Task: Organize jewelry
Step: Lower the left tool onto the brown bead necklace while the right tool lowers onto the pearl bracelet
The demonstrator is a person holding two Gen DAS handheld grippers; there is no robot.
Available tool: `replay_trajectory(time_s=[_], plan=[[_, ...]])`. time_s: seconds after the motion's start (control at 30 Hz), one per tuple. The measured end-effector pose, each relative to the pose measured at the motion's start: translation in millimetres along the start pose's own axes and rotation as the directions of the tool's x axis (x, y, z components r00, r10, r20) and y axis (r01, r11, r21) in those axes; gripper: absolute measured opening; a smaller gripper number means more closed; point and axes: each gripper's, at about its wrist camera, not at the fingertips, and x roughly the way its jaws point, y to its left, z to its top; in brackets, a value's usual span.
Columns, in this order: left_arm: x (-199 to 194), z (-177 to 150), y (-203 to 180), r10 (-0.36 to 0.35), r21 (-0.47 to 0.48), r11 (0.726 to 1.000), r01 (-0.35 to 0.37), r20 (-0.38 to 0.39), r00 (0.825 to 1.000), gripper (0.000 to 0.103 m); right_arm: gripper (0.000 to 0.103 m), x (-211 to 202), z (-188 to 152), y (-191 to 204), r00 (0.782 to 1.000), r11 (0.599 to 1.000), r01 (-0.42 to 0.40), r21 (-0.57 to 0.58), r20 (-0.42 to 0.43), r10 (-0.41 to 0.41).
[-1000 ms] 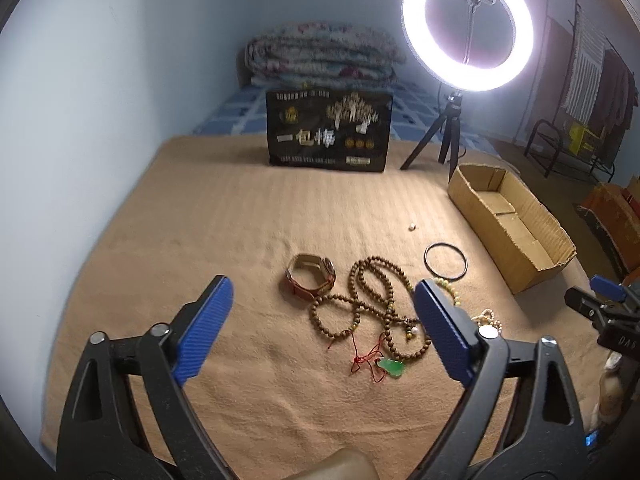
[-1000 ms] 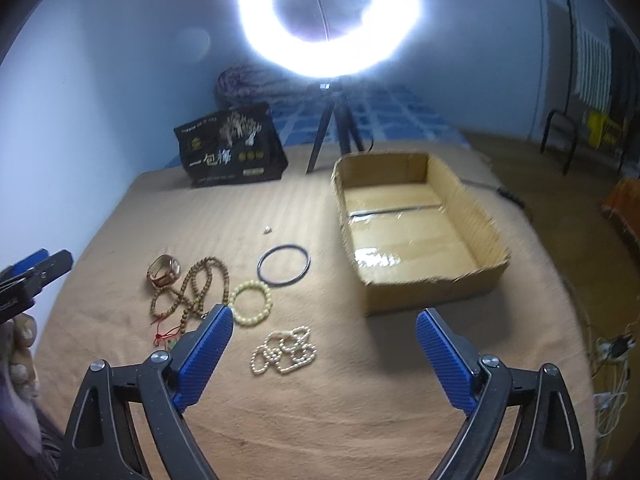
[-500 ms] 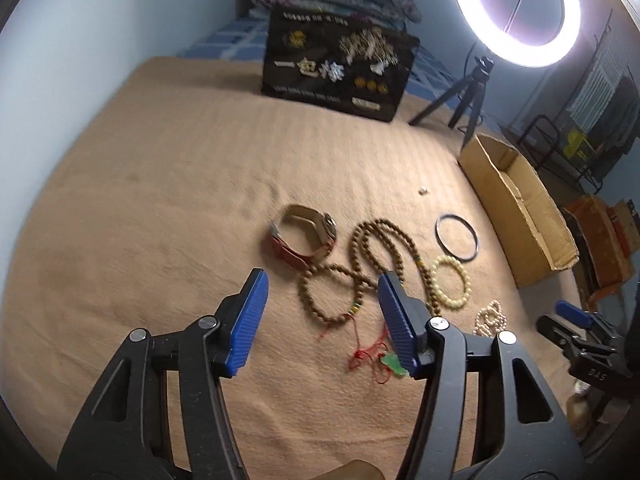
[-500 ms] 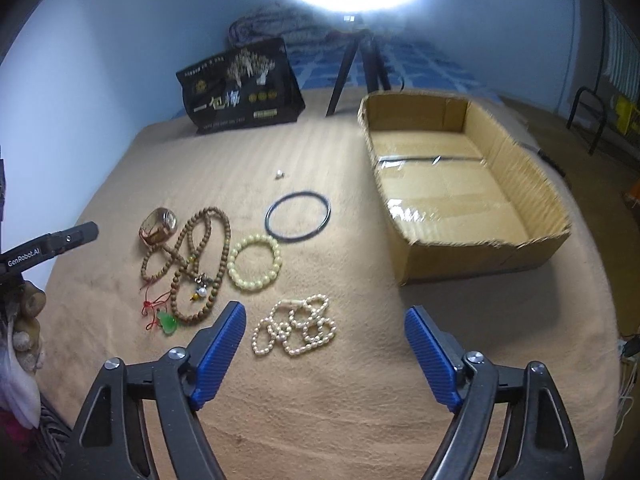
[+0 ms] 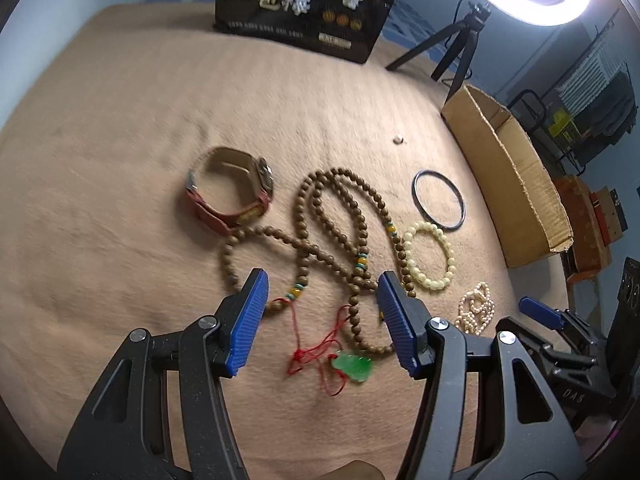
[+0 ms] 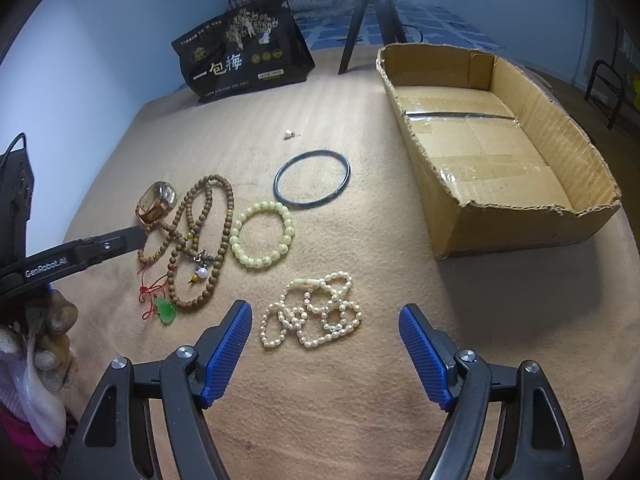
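Both grippers have dropped toward the jewelry on the tan blanket (image 6: 360, 420) — the left gripper (image 5: 320, 322), jaws narrowed but empty, straddles the wooden bead necklace (image 5: 340, 216), the right gripper (image 6: 326, 354) closes over the pearl strand (image 6: 312, 312) — pickups look imminent, the cardboard box (image 6: 520, 224) empty.

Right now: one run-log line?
left gripper open over wooden beads | right gripper closing, empty, near pearls | box empty

Our left gripper (image 5: 320, 322) and right gripper (image 6: 325, 354) share black slotted arms, silver screws and ribbed blue pads (image 6: 226, 354). "GenRobot.AI" marks one arm at left; a pink-and-white sleeve (image 6: 24, 404) shows lower left.
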Motion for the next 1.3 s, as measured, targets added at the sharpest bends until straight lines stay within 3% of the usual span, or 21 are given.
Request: replay_trajectory(time_s=[0.33,0.73,0.87,1.07,1.17,1.3], plan=[[33,8,-7,0.022,-0.013,1.0,-0.023,-0.048,0.999,0.059,0.079,19,0,1,0.999,1.0,-0.003,-0.008,-0.039,0.003],[56,22,-20,0.12,0.051,0.992,-0.119,-0.018,0.993,0.058,0.079,33,4,10,0.998,0.999,0.02,-0.049,-0.061,-0.023],[61,26,-22,0.164,0.06,0.985,-0.164,0.007,0.987,0.048,0.079,38,6,11,0.997,0.997,0.038,-0.065,-0.063,-0.043],[61,28,-17,0.173,0.055,0.983,-0.174,0.025,0.985,0.027,0.078,43,6,16,0.994,0.991,0.076,-0.111,-0.064,-0.084],[59,28,-11,0.165,0.041,0.985,-0.166,0.027,0.986,0.016,0.068,45,7,20,0.993,0.985,0.098,-0.141,-0.052,-0.106],[56,27,-7,0.148,0.018,0.989,-0.149,0.025,0.989,0.014,0.039,42,9,21,0.993,0.982,0.105,-0.158,-0.037,-0.112]])
